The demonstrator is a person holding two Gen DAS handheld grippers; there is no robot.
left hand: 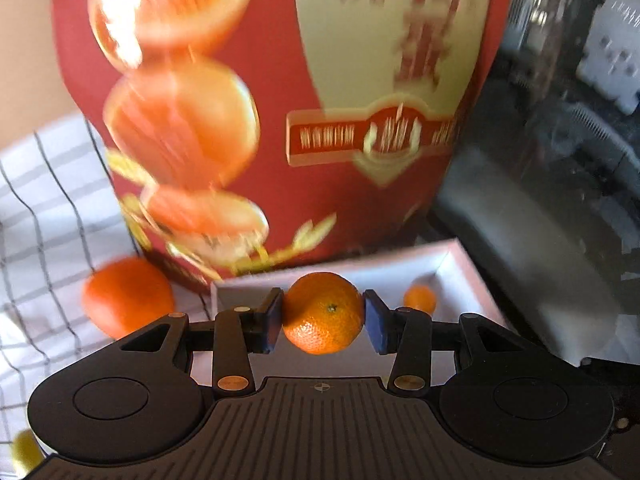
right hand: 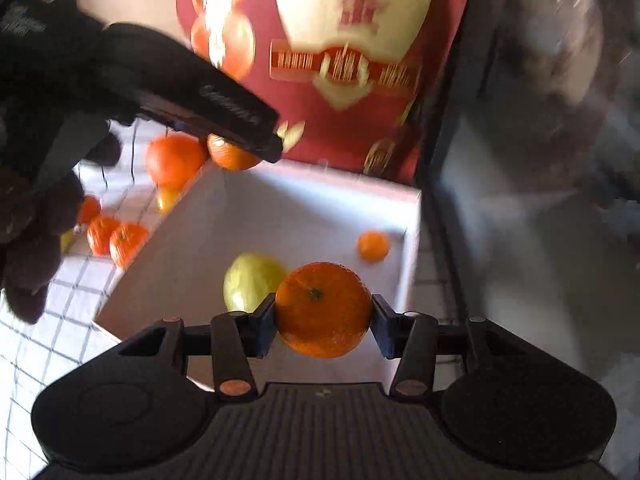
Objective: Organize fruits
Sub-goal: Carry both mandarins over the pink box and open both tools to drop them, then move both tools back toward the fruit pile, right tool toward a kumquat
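Left gripper (left hand: 324,314) clamped on a mandarin (left hand: 323,313), both blue pads (left hand: 275,319) pressed to its sides, stem end facing the camera; fruit held above the near part of a white open box (left hand: 452,264); one small orange (left hand: 419,299) lies in the box's far right corner; a loose orange (left hand: 127,297) sits on the checked cloth (left hand: 44,208) just left of the box; the red printed lid (left hand: 272,100) stands upright behind the box, blurred. Right gripper (right hand: 323,310) likewise closed on a second mandarin (right hand: 323,309), held over the same white box (right hand: 280,208); below it in the box, a yellow-green fruit (right hand: 250,284), kind unclear, and the small orange (right hand: 373,245) near the right wall; the left gripper (right hand: 236,148) shows at upper left with its fruit over the box's far left edge; several more oranges (right hand: 116,238) lie on the cloth (right hand: 48,312) outside the box's left wall.
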